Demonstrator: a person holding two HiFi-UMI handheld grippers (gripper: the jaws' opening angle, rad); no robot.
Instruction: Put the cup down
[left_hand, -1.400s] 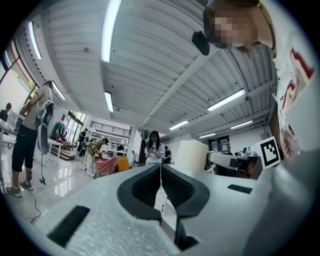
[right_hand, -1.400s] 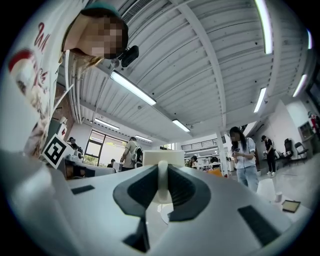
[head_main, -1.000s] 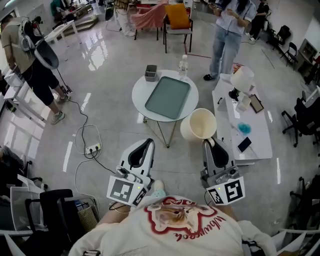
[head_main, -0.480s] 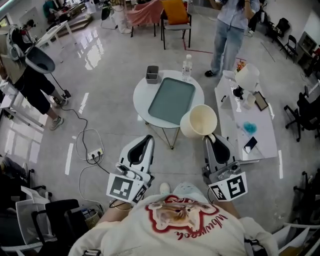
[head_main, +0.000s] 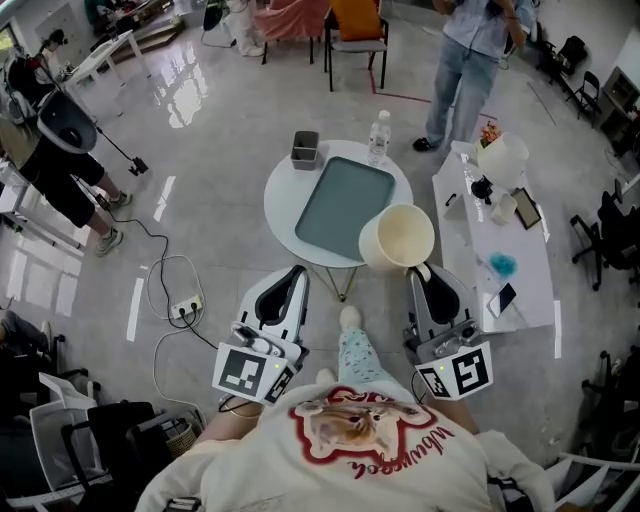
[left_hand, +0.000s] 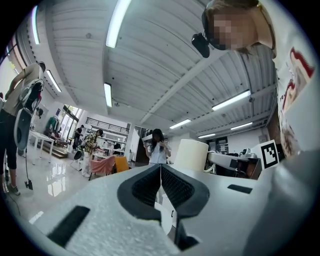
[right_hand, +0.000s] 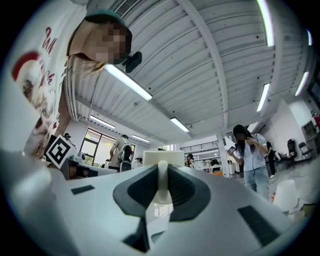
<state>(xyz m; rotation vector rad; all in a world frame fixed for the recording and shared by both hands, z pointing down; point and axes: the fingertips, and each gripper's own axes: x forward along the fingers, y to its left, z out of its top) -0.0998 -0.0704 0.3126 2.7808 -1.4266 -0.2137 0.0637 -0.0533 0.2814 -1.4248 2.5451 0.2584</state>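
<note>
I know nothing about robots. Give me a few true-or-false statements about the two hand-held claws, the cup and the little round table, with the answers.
1. The right gripper grips the cup by its handle. True.
2. The left gripper holds a bottle. False: its jaws are together on nothing; the bottle stands on the round table.
3. The cup sits on the tray. False: it is held up in the air.
4. A small grey container stands on the table beside the tray. True.

Cup (head_main: 397, 238) matt cream plastic; floor (head_main: 200, 120) glossy.
</note>
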